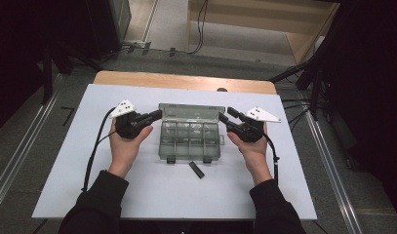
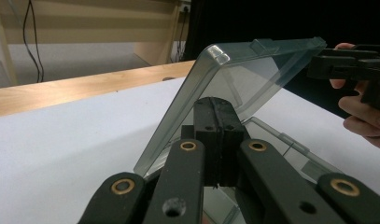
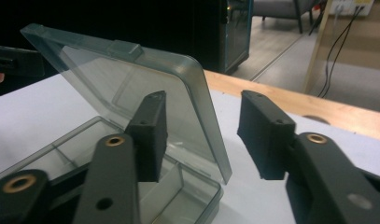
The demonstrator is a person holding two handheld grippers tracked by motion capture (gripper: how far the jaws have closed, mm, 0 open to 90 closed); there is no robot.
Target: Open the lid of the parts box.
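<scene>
High view | clear compartment box point(image 1: 188, 139) at frame ctr, lid point(image 1: 191, 111) half-raised | L gripper point(image 1: 156, 115) shut, empty, at lid's left edge | R gripper point(image 1: 223, 117) jaws apart, straddling lid's right edge, no grip | risk: lid drops shut if unsupported.

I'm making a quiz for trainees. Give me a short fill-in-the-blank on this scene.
1. The clear plastic box has its lid ____.
2. The left gripper has its fingers ____.
3. The lid's side edge stands between the fingers of the ____ gripper.
4. A small ____ object lies on the table in front of the box.

Missing words: open; shut; right; black
</scene>
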